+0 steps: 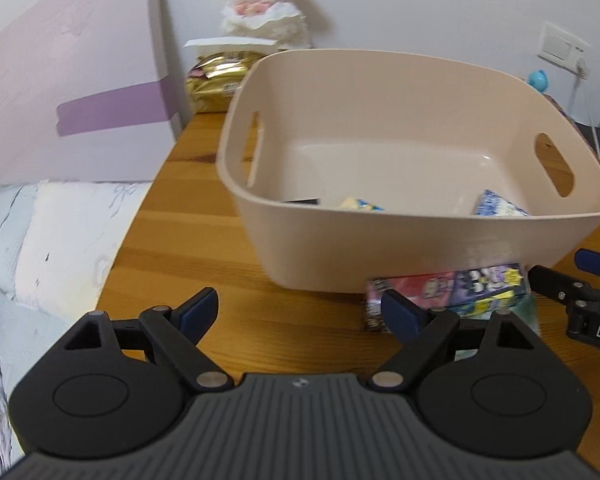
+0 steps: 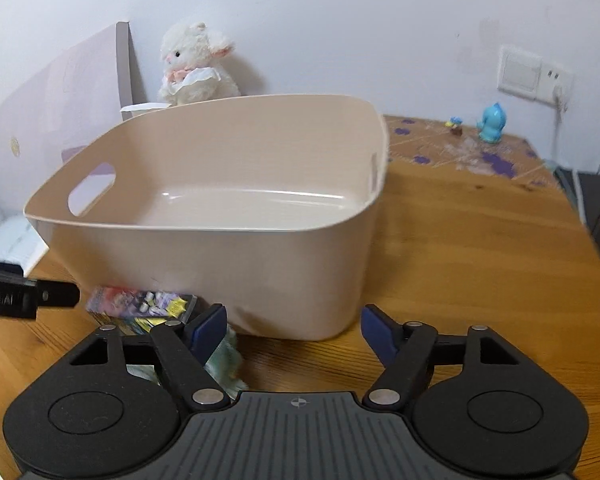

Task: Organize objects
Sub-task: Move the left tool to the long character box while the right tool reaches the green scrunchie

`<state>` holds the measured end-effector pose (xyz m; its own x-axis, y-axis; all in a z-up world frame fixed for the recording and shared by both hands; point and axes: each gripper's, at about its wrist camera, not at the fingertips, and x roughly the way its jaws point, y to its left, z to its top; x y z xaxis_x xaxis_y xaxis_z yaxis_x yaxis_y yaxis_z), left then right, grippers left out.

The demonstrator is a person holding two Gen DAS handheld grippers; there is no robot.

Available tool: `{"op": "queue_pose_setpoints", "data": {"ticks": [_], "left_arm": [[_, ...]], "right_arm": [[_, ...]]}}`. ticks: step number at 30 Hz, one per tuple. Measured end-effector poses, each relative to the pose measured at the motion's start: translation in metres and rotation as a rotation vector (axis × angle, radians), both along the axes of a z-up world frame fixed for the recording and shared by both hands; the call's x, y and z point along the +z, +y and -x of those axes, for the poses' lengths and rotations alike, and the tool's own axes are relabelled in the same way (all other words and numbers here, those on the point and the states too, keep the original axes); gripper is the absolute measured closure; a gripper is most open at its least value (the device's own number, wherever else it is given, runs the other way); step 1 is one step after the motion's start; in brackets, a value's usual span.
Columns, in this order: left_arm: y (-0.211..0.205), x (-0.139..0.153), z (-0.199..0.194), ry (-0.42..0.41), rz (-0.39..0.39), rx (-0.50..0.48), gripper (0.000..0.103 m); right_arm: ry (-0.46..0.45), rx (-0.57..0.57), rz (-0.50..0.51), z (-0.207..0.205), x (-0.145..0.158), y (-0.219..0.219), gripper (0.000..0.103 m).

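Wooden desk (image 1: 172,240) runs under both my tools. Left tool (image 1: 300,312) and right tool (image 2: 292,326) gape, gripping nothing. Between them, near the beige bin (image 2: 260,272), lies a glossy, colourful snack packet (image 1: 452,284), flat against its near wall. I'd straddle it squarely, then pinch. Packets already sit inside.

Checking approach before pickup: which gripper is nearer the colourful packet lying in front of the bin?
Too close to call. The left gripper has the colourful packet by its right finger; the right gripper has it by its left finger.
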<state>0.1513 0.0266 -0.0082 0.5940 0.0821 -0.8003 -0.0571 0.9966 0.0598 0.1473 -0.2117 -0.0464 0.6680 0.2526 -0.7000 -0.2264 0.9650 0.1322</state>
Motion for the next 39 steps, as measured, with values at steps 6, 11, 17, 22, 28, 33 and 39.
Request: {"op": "queue_pose_setpoints", "data": {"ticks": [6,11,17,22,28,33,39], "left_arm": [[0.016,0.001,0.008,0.004,-0.003,0.032,0.014],[0.018,-0.001,0.005,0.002,-0.012,0.042,0.014],[0.016,-0.006,-0.001,0.023,0.06,0.028,0.014],[-0.007,-0.011,-0.004,0.023,0.053,-0.007,0.014],[-0.039,-0.016,-0.01,0.022,0.01,-0.011,0.014],[-0.051,-0.017,-0.015,0.019,0.007,0.0,0.013],[-0.031,-0.019,-0.016,0.017,0.007,0.046,0.006]], "right_arm": [[0.008,0.117,0.015,0.013,-0.008,0.034,0.021],[-0.014,0.191,0.101,0.028,-0.007,0.058,0.019],[-0.029,0.132,0.118,0.029,0.0,0.039,0.015],[-0.008,0.083,0.129,0.023,-0.004,0.019,0.015],[0.024,0.073,0.123,0.017,-0.015,0.013,0.015],[0.03,0.08,0.119,0.015,-0.018,0.016,0.015],[0.029,0.083,0.118,0.015,-0.02,0.016,0.015]]}}
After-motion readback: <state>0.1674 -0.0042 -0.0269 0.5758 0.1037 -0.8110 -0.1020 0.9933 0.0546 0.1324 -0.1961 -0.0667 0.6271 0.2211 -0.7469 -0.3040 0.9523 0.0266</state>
